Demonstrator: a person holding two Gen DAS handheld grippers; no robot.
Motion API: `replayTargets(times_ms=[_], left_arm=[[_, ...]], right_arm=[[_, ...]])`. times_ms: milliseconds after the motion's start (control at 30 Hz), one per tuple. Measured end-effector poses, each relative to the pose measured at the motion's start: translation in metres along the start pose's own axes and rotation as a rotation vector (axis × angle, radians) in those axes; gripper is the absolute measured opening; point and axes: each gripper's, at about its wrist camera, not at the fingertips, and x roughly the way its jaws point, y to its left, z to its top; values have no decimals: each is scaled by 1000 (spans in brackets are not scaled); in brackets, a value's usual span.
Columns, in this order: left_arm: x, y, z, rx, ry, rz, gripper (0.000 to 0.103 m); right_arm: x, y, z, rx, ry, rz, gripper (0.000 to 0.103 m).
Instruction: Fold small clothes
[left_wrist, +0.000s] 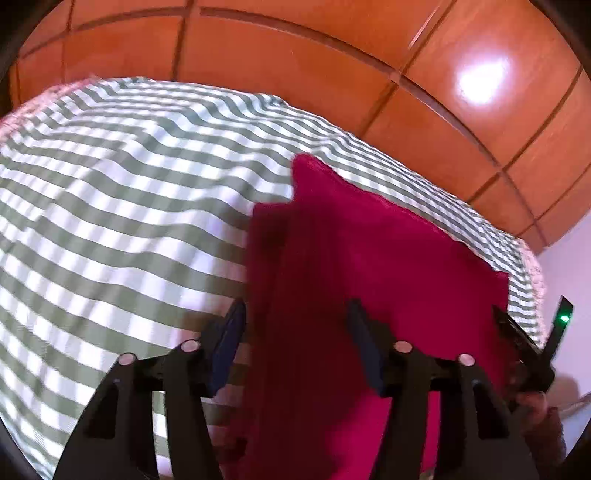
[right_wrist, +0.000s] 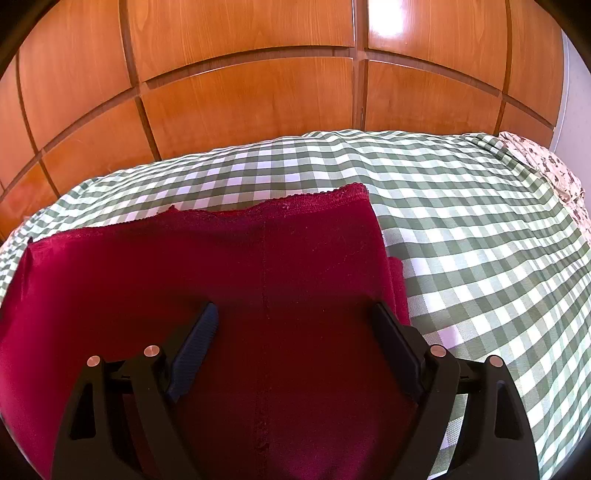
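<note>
A dark red garment (right_wrist: 207, 266) with a scalloped far hem lies folded flat on the green-and-white checked cloth (right_wrist: 461, 240). My right gripper (right_wrist: 295, 314) is open just above its near part, jaws wide, nothing between them. In the left wrist view the same red garment (left_wrist: 369, 258) lies to the right. My left gripper (left_wrist: 297, 314) is open over its left edge, with the left finger (left_wrist: 229, 332) above the checked cloth (left_wrist: 110, 221). The other gripper's body (left_wrist: 532, 350) shows at the right edge.
A wooden panelled wardrobe (right_wrist: 240, 92) stands behind the bed. A floral-patterned sheet (right_wrist: 554, 166) shows at the far right corner of the bed. The checked cloth stretches to the left and right of the garment.
</note>
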Motion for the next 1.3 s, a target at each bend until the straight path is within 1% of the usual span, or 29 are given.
replayTargets(times_ms=[33, 67, 100, 133, 167, 267, 300, 333, 367, 400, 433, 467, 500, 533, 667, 700, 733, 800, 867, 933, 1000, 1033, 1067, 1133, 1200, 1300], left_arm=[[2, -2, -1, 20, 3, 0, 25], [2, -4, -4, 40, -4, 10, 14], [1, -6, -6, 58, -18, 21, 10], [0, -6, -9, 66, -35, 33, 9], [0, -5, -12, 63, -48, 50, 9], [12, 4, -24, 36, -47, 93, 10], [15, 7, -27, 27, -52, 94, 10], [17, 7, -30, 27, -68, 101, 12], [17, 3, -31, 47, -76, 127, 12], [16, 0, -29, 51, -72, 142, 13], [16, -1, -28, 44, -68, 145, 16], [13, -2, -24, 33, -62, 149, 24], [8, -2, -23, 23, -65, 173, 32], [0, -3, -23, 13, -79, 198, 42], [-30, -16, -30, 27, -148, 184, 43], [-34, -21, -33, 43, -152, 178, 43], [-37, -27, -36, 66, -153, 172, 43], [-39, -37, -40, 103, -150, 164, 45], [-38, -49, -47, 147, -146, 168, 46], [-36, -61, -53, 175, -130, 169, 47], [-35, -69, -56, 185, -115, 176, 48], [-35, -71, -58, 189, -113, 178, 50], [-35, -74, -59, 193, -115, 177, 56], [-36, -77, -60, 199, -119, 181, 63], [-37, -83, -62, 215, -120, 183, 65], [-39, -89, -65, 232, -124, 186, 68]], right_arm=[[0, 0, 0, 0, 0, 0, 84], [0, 0, 0, 0, 0, 0, 84], [0, 0, 0, 0, 0, 0, 84], [0, 0, 0, 0, 0, 0, 84], [0, 0, 0, 1, 0, 1, 84], [1, 0, 0, 2, -4, 5, 84], [1, 0, 0, 2, -5, 8, 84], [2, 0, 0, 4, -6, 11, 84], [2, 0, 0, 6, -6, 13, 84], [2, 0, 0, 8, -6, 13, 84], [2, 0, 0, 9, -6, 14, 84], [2, 0, 0, 10, -5, 16, 84], [2, 0, 0, 12, -6, 16, 84], [2, 0, 0, 13, -7, 16, 84], [1, 1, 1, 13, 5, 12, 84], [0, 1, 2, 10, 14, 11, 84], [-2, 2, 4, 6, 26, 13, 87], [-11, 0, 7, 13, 53, 50, 92], [-29, -4, 7, 27, 37, 76, 93], [-44, -14, 3, 40, 13, 70, 95], [-55, -32, -5, 74, 23, 81, 95], [-57, -38, -10, 86, 35, 91, 95], [-58, -47, -18, 106, 59, 104, 95], [-56, -59, -31, 139, 98, 117, 95], [-53, -69, -46, 181, 144, 157, 96], [-60, -74, -60, 204, 145, 216, 98]])
